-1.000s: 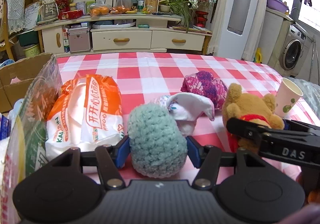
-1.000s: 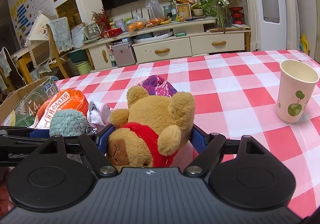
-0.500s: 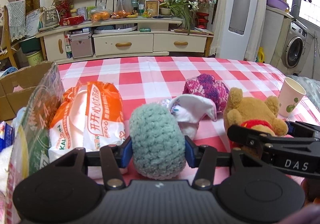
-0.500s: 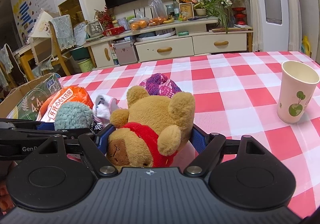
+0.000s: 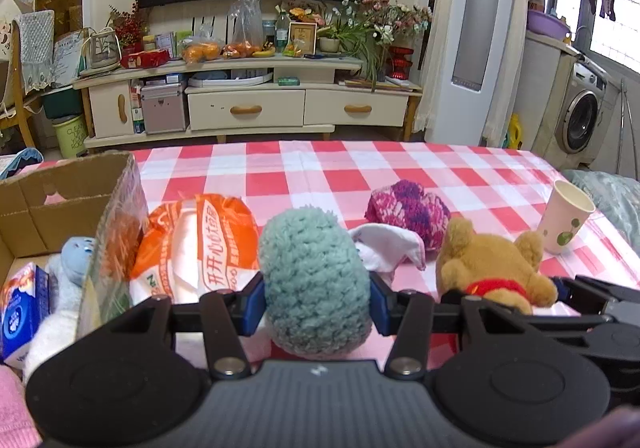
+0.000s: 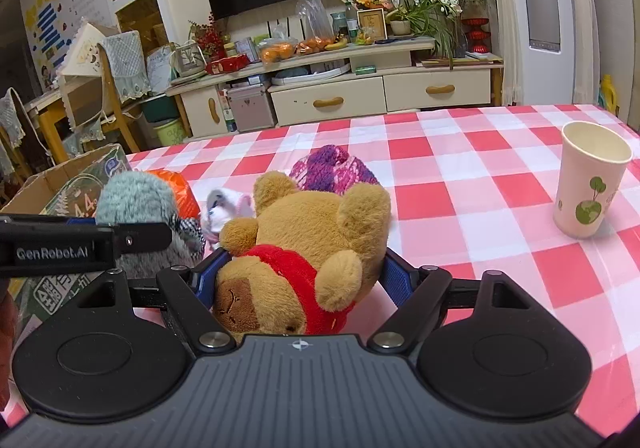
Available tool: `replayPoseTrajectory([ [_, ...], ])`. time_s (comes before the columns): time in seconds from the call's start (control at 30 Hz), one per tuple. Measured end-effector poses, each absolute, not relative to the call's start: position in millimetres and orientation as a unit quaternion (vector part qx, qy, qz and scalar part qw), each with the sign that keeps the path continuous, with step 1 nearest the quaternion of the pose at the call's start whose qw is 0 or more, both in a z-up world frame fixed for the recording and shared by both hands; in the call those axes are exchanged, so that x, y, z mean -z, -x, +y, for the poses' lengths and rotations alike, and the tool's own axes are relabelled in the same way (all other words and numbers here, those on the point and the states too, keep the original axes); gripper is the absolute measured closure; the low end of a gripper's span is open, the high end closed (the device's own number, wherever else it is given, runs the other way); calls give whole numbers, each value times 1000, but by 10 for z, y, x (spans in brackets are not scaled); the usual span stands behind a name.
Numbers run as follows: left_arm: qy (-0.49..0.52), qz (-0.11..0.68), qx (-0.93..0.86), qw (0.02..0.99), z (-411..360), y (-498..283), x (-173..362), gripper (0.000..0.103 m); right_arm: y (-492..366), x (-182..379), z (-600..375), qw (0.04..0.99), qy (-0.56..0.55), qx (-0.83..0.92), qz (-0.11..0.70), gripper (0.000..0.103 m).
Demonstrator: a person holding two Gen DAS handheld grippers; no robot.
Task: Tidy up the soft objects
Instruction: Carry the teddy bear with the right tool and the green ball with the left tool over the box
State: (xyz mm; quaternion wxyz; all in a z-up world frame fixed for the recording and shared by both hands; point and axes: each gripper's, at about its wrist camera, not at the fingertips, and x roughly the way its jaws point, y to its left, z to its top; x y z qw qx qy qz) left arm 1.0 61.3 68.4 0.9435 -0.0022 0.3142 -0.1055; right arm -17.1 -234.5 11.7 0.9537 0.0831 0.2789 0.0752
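Teal knitted toy [image 5: 316, 280] stands upright, long axis vertical.

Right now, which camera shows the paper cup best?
The right wrist view: the paper cup stands large and whole on the checked tablecloth, its tree print readable. The left wrist view shows it small at the right edge.

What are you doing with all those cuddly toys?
A person is tidying soft things on a checked table, with a gripper in each hand. The left gripper has just closed on a fuzzy teal knitted toy, its pads pressing both sides. The right gripper has a brown teddy bear between its pads. A cardboard box at the left already holds a pale blue plush. A purple knitted piece, a white cloth and a paper cup wait on the table.
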Motion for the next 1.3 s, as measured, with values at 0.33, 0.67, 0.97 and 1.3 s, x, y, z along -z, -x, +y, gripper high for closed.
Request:
replayPoseTrajectory([
  [0.33, 5, 285, 105, 953, 743, 81, -838, 53, 293, -136, -2322, 953, -87, -68, 281, 5],
  [0.67, 19, 250, 96, 963, 956, 205, -1038, 53, 443, -258, -2217, 956, -84, -66, 272, 5],
  [0.97, 28, 220, 76, 972, 1176, 286, -1185, 53, 521, -420, -1951, 958, -72, -85, 263, 5],
  [1.3, 51, 191, 37, 980, 1546, 342, -1316, 53, 521, -681, -1561, 961, -55, -118, 244, 5],
])
